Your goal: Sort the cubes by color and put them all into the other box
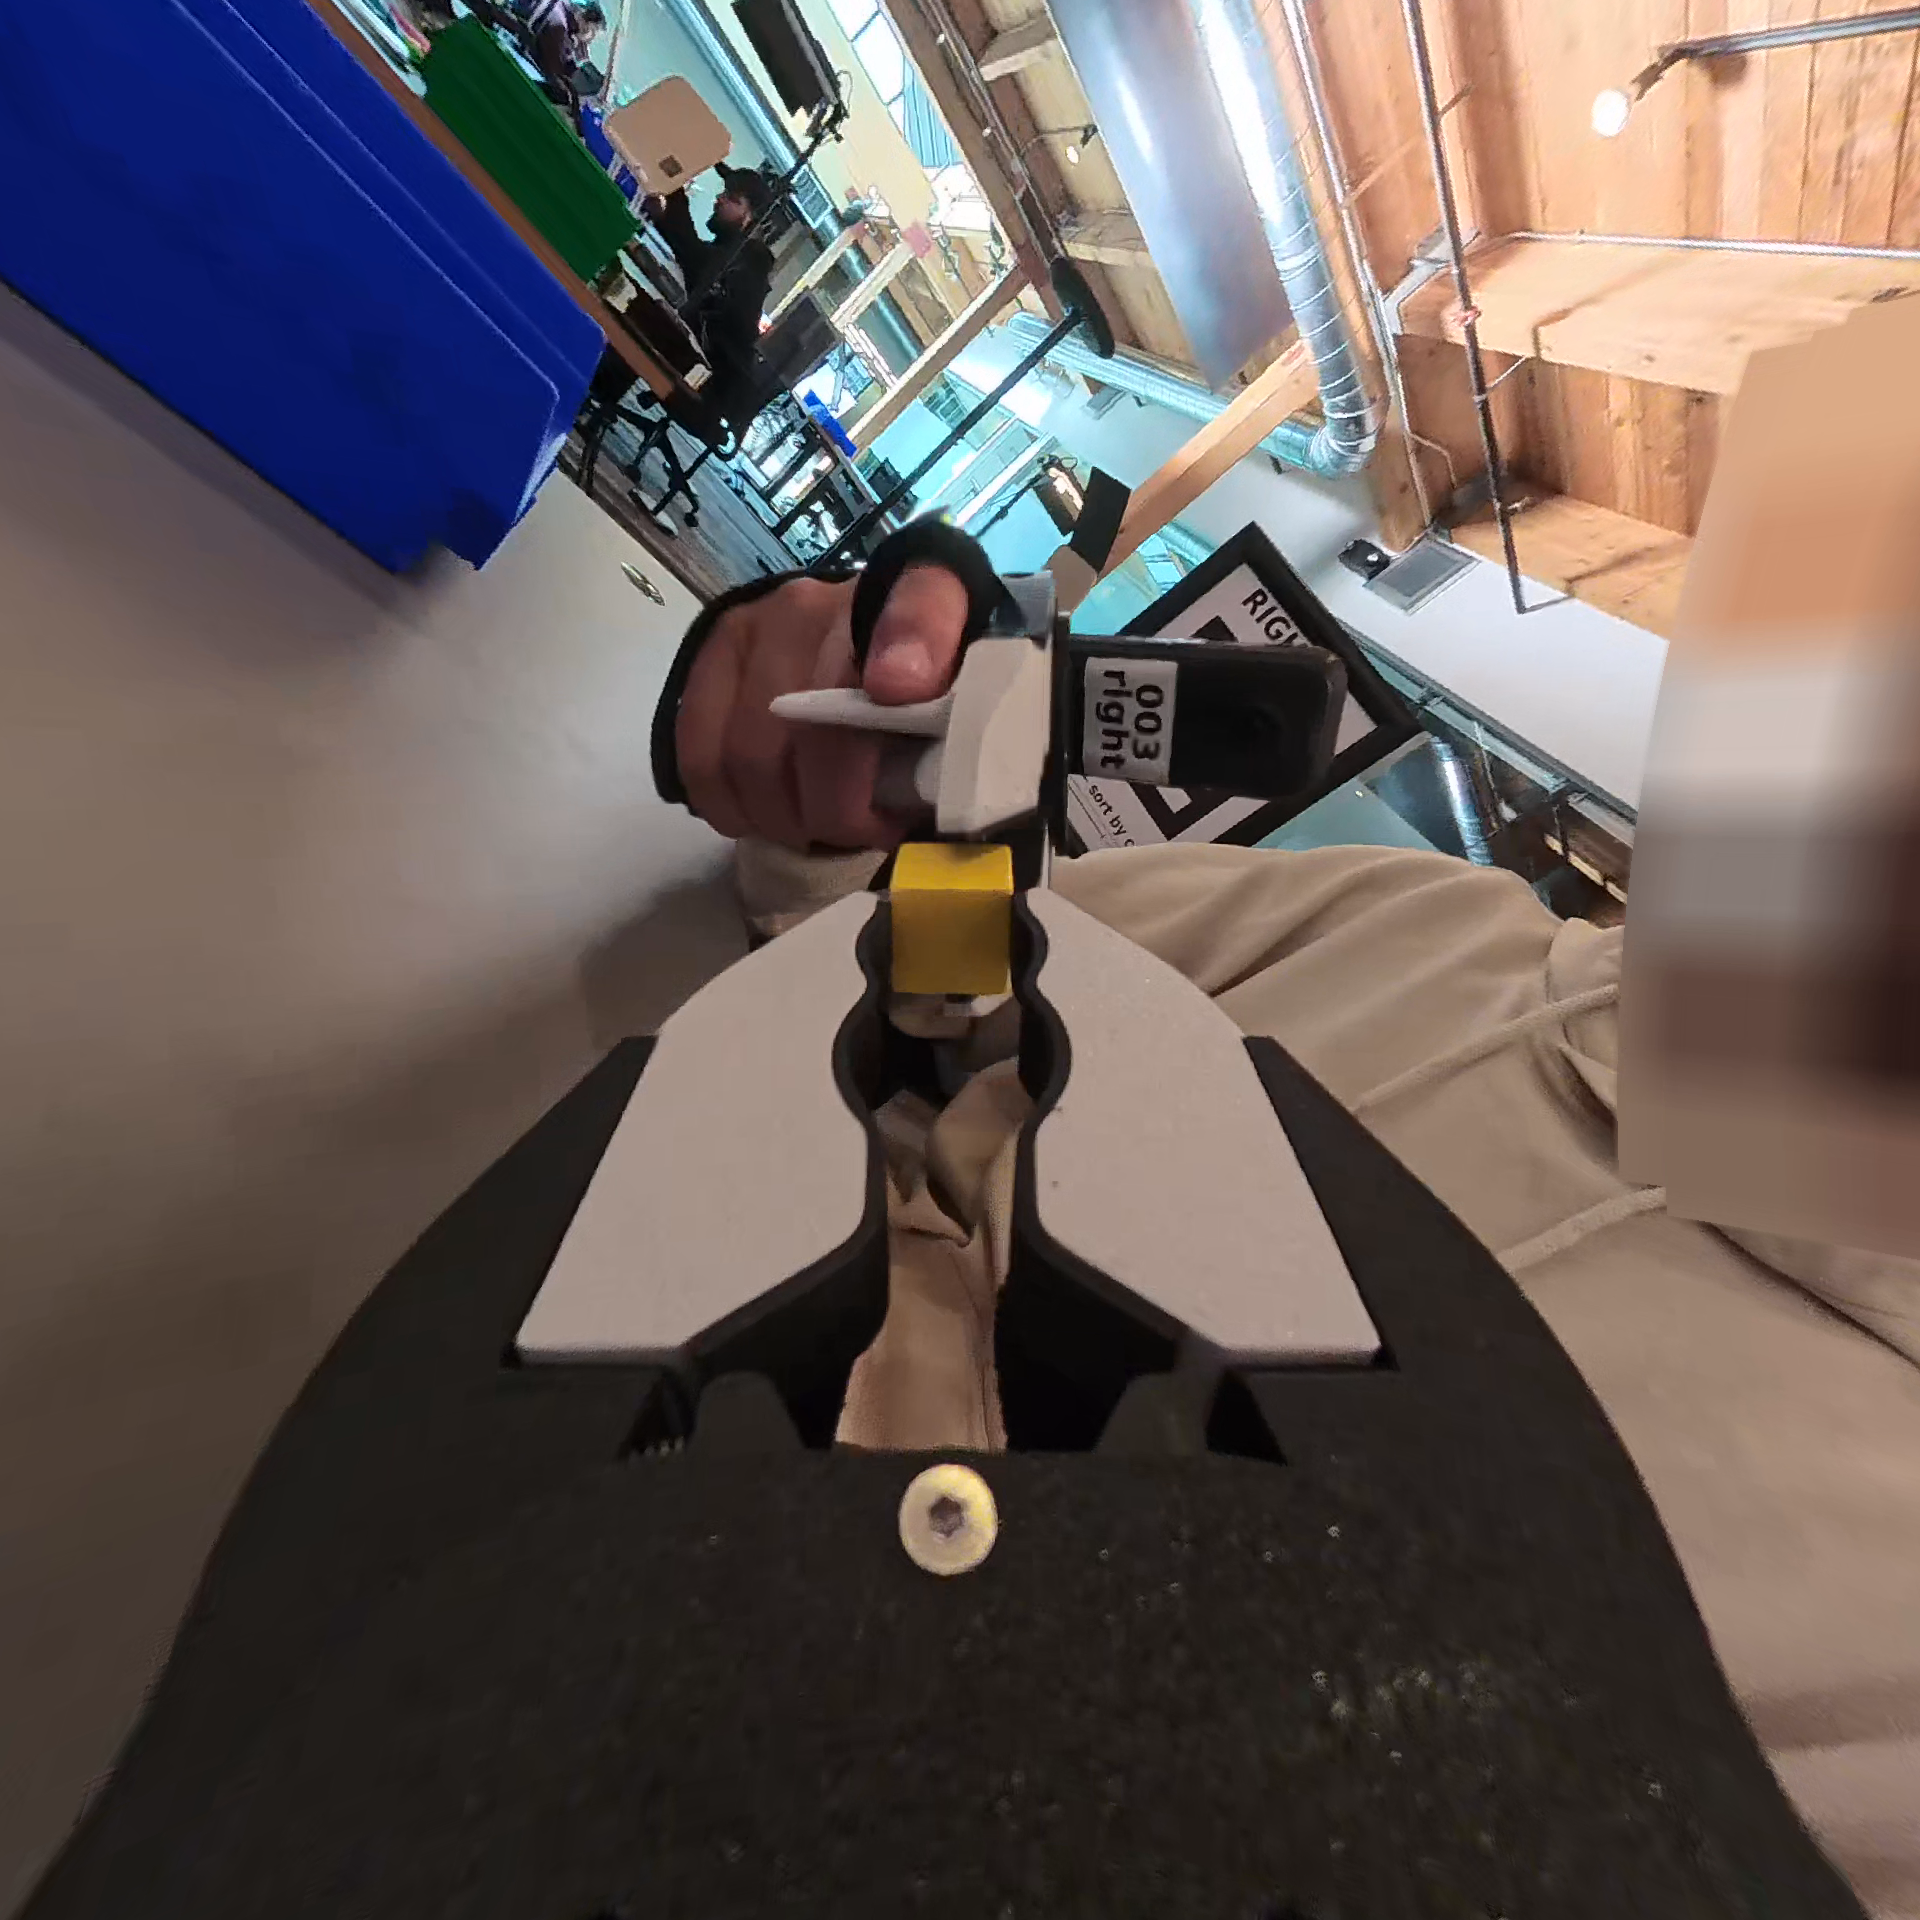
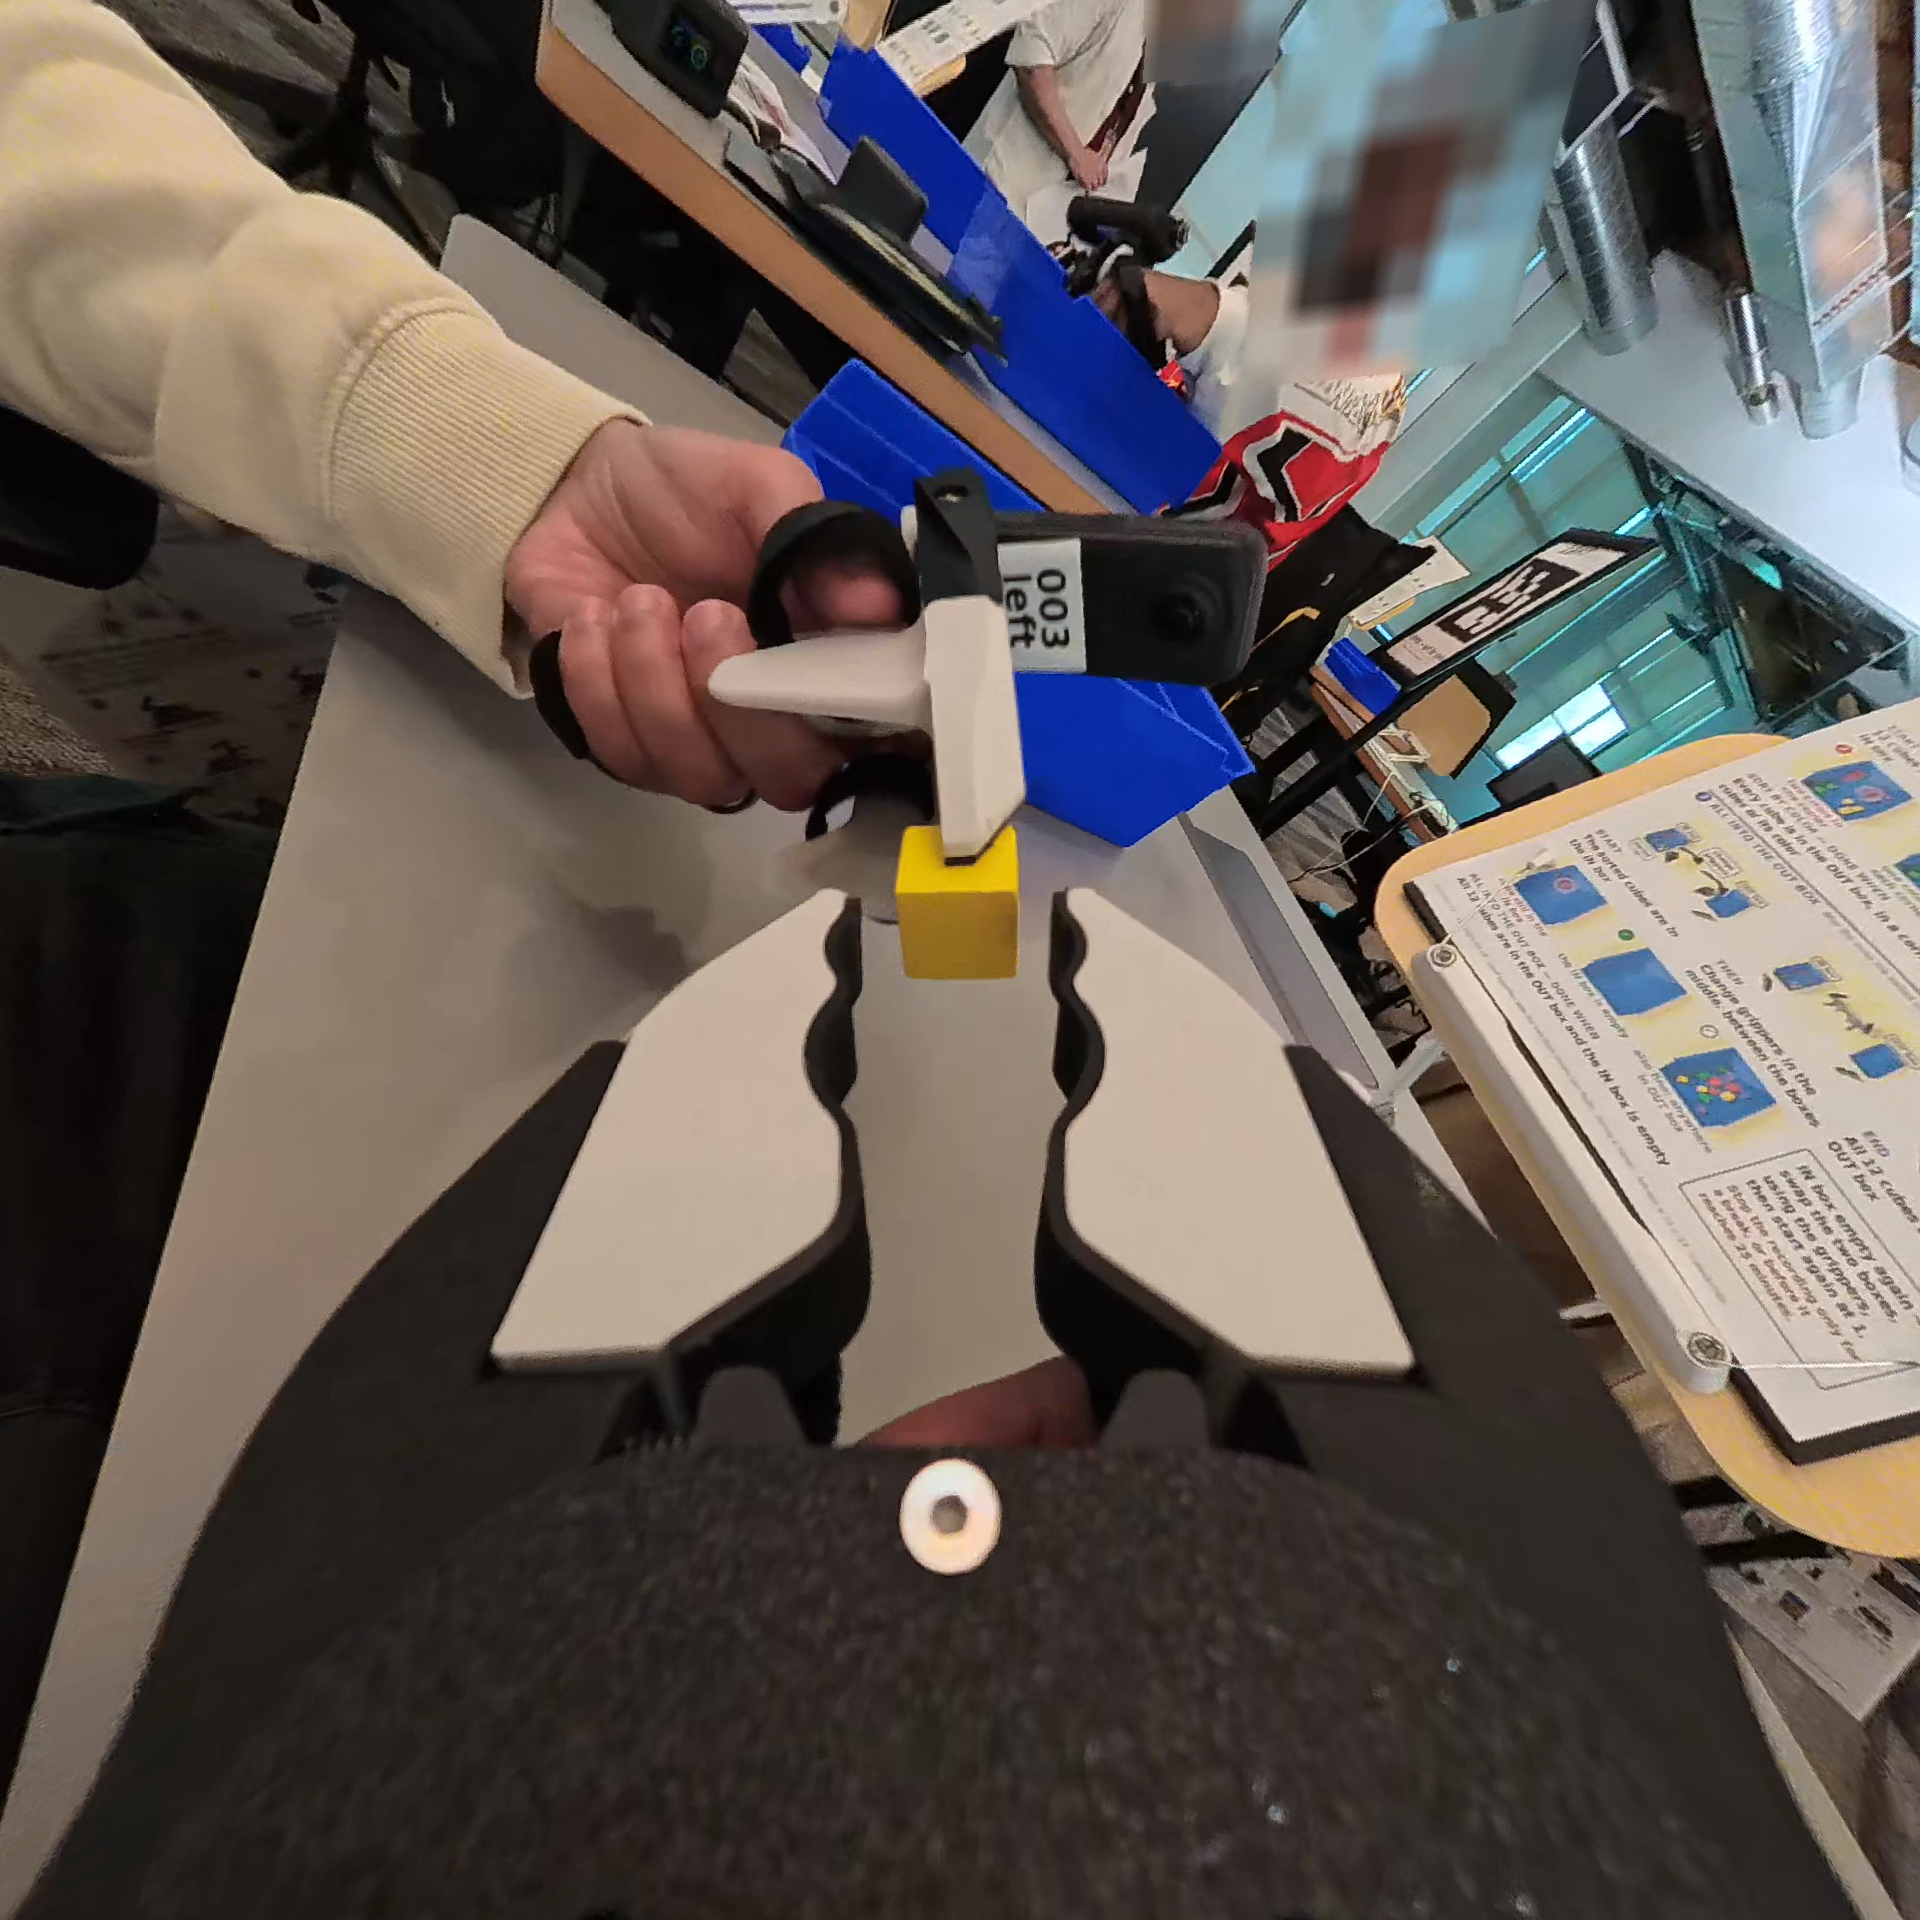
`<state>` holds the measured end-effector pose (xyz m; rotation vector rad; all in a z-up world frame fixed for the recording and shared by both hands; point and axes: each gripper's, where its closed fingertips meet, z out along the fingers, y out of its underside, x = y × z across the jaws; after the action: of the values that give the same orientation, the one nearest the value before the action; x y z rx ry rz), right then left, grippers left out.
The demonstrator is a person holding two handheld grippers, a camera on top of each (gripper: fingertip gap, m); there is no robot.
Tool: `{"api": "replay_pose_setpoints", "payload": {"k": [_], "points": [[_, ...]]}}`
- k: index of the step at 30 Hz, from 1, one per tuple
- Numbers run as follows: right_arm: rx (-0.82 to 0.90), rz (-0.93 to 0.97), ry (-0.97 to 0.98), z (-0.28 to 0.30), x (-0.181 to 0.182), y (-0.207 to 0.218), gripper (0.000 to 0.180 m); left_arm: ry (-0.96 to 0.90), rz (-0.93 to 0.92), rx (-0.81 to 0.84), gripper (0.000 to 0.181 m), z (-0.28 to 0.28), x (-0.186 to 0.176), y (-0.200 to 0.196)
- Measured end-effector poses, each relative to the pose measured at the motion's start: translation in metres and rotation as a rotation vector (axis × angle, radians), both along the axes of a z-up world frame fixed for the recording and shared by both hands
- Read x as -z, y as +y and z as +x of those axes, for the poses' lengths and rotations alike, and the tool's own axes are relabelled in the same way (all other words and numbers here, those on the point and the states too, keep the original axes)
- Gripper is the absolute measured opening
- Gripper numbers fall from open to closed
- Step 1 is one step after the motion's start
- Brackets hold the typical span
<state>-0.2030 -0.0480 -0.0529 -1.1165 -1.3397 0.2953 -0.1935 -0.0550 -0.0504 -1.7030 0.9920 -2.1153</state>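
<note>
Blue box (image 1: 312, 270) sits on the grey worktop (image 1: 208, 831), contents hidden. Left tongs (image 1: 951, 935) are clamped on the yellow cube (image 1: 951, 930), held aloft; right tongs (image 2: 951, 935) gape around it. Instruction sheet (image 2: 1714, 1039) lies far right.

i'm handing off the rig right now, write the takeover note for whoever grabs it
Left claw: shut on the yellow cube, held up in the air.
Right claw: open, fingers either side of the same cube but not touching it; looks like a mid-air handover.
Boxes: a blue box sits on the grey table behind the claws; its contents are not visible.
Done: cannot tell how many cubes are sorted.
Left: probably close the right claw, release the left, place the cube with its colour.
</note>
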Motion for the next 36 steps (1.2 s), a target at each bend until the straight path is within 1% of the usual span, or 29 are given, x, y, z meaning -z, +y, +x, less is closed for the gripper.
{"api": "replay_pose_setpoints", "payload": {"k": [2, 5, 6, 7, 8, 10, 11, 14, 16, 17, 19, 20, 22, 25, 28, 30, 32, 33, 34, 35, 36], "points": [[-0.008, 0.011, 0.013, -0.001, 0.0, -0.002, 0.022, -0.018, -0.02, 0.028, 0.021, 0.001, -0.001, -0.004], [0.0, 0.019, 0.022, 0.001, -0.002, -0.004, 0.022, -0.016, -0.041, 0.028, 0.021, 0.003, -0.002, -0.006], [0.0, 0.009, 0.033, 0.003, -0.002, -0.005, 0.022, -0.002, -0.03, 0.018, 0.028, 0.002, -0.001, -0.006], [0.003, -0.003, 0.052, 0.006, -0.003, -0.006, 0.022, 0.014, -0.011, -0.007, 0.04, 0.0, 0.0, -0.005], [0.008, -0.023, 0.071, 0.011, -0.004, -0.006, 0.022, 0.032, 0.017, -0.054, 0.047, -0.002, 0.0, -0.002], [0.046, -0.068, 0.114, 0.025, -0.003, -0.002, 0.022, 0.125, 0.127, -0.217, 0.055, -0.011, 0.007, 0.012], [0.086, -0.091, 0.136, 0.034, -0.001, 0.003, 0.022, 0.204, 0.217, -0.34, 0.057, -0.019, 0.015, 0.024], [0.265, -0.202, 0.199, 0.067, 0.012, 0.025, 0.022, 0.48, 0.541, -0.785, 0.058, -0.063, 0.031, 0.066], [0.428, -0.298, 0.268, 0.091, 0.022, 0.04, 0.022, 0.656, 0.692, -1.059, 0.053, -0.102, 0.034, 0.081], [0.511, -0.356, 0.317, 0.104, 0.028, 0.045, 0.022, 0.724, 0.743, -1.156, 0.05, -0.116, 0.037, 0.083], [0.606, -0.494, 0.437, 0.121, 0.039, 0.046, 0.022, 0.76, 0.811, -1.25, 0.048, -0.127, 0.04, 0.076], [0.657, -0.545, 0.486, 0.128, 0.044, 0.046, 0.022, 0.762, 0.825, -1.276, 0.045, -0.129, 0.042, 0.072], [0.717, -0.59, 0.515, 0.136, 0.053, 0.043, 0.022, 0.768, 0.838, -1.264, 0.043, -0.124, 0.049, 0.065], [0.758, -0.56, 0.507, 0.14, 0.055, 0.039, 0.022, 0.788, 0.838, -1.197, 0.044, -0.113, 0.059, 0.06], [0.759, -0.52, 0.487, 0.141, 0.046, 0.038, 0.022, 0.778, 0.839, -1.186, 0.044, -0.11, 0.061, 0.058], [0.784, -0.46, 0.463, 0.156, 0.025, 0.036, 0.022, 0.779, 0.823, -1.175, 0.044, -0.109, 0.062, 0.058], [0.909, -0.345, 0.443, 0.206, -0.012, 0.04, 0.022, 0.773, 0.804, -1.16, 0.045, -0.107, 0.064, 0.056], [0.969, -0.334, 0.406, 0.235, -0.027, 0.045, 0.022, 0.767, 0.8, -1.152, 0.045, -0.106, 0.064, 0.056], [1.024, -0.358, 0.333, 0.264, -0.036, 0.051, 0.022, 0.765, 0.798, -1.141, 0.045, -0.105, 0.066, 0.055], [1.089, -0.412, 0.222, 0.296, -0.035, 0.06, 0.022, 0.767, 0.794, -1.125, 0.045, -0.103, 0.068, 0.055], [1.147, -0.504, 0.088, 0.326, -0.026, 0.068, 0.022, 0.77, 0.788, -1.106, 0.045, -0.101, 0.071, 0.054]]}}
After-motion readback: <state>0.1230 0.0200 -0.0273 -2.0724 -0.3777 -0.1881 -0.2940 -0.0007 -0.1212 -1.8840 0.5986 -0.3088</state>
